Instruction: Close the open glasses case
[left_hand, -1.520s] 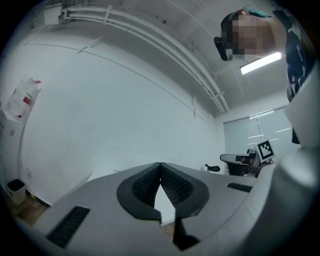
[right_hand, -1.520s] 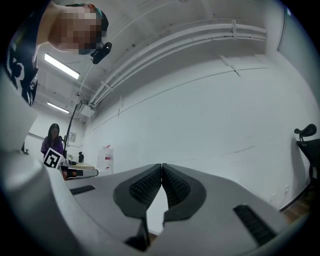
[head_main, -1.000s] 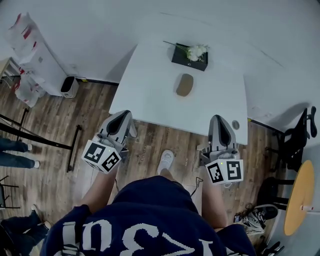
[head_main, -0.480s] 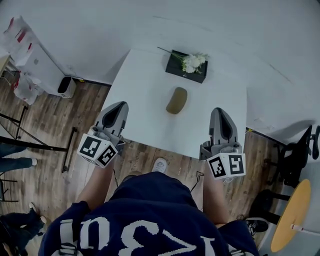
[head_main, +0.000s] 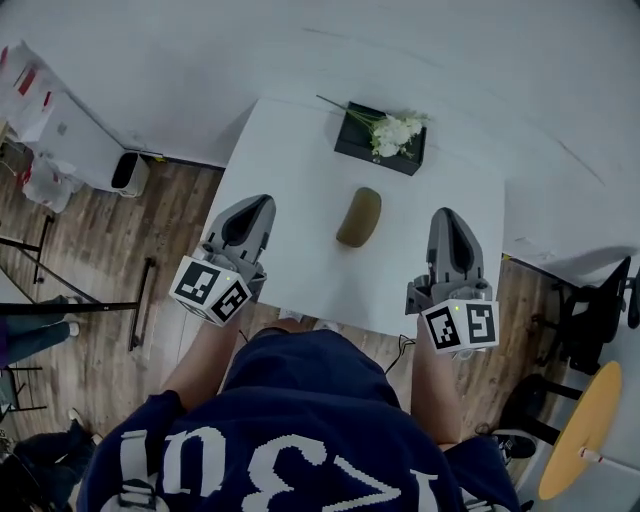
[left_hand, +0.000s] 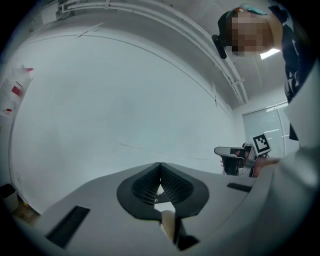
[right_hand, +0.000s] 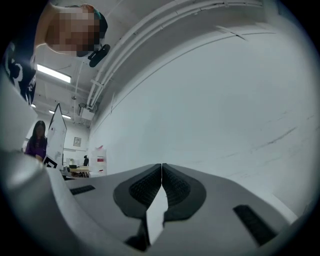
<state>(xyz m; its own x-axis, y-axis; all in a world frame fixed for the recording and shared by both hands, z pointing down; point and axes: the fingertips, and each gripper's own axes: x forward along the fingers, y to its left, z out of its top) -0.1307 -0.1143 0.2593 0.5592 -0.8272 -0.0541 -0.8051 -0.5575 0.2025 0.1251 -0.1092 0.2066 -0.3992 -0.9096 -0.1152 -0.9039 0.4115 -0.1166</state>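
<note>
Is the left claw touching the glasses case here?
Apart. The head view shows bare table between the left claw and the glasses case, which lies alone mid-table.

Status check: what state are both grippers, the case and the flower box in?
Left gripper: shut, empty.
Right gripper: shut, empty.
Case: lying on the table, untouched; open or closed unclear from here.
Flower box: at the far edge, flowers on top.

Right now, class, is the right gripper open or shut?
Shut. In the right gripper view the right gripper has its jaws pressed together at the tips, with nothing between them.
</note>
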